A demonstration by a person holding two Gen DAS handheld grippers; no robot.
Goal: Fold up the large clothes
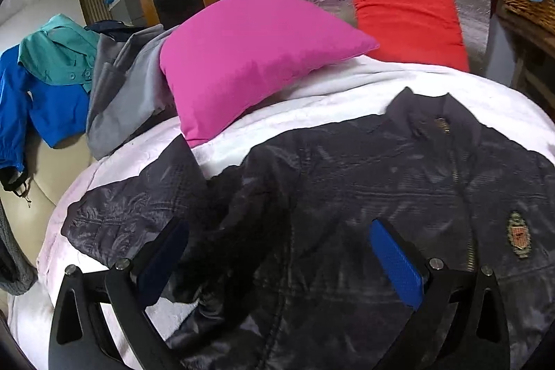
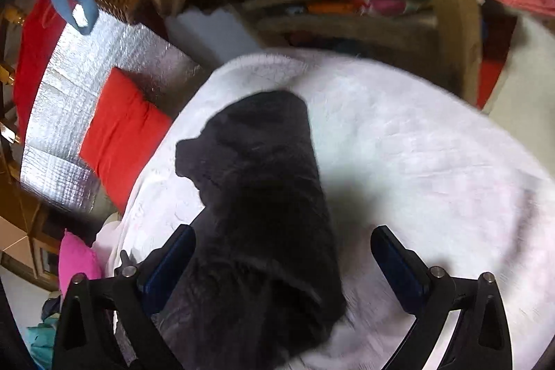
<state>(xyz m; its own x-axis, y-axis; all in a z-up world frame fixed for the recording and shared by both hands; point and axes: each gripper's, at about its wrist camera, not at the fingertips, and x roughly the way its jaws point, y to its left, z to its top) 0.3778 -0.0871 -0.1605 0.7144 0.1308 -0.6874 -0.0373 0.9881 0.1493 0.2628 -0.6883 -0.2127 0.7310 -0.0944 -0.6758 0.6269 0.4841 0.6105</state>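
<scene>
Listing a dark jacket [image 1: 364, 169] spread on the white blanket [image 1: 312, 92] beside a pink cushion [image 1: 249, 58], we hold both left gripper [image 1: 277, 252] and right gripper [image 2: 282, 262] jaws wide, its sleeve [image 2: 256, 179] unpinched between the right pair.

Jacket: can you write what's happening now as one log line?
jacket: spread on white blanket | left claw: open over body | right claw: open around sleeve

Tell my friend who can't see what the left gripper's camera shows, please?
A dark jacket lies spread on a white blanket, with the open left gripper above it. Behind it sit a pink pillow and a red cushion.
</scene>
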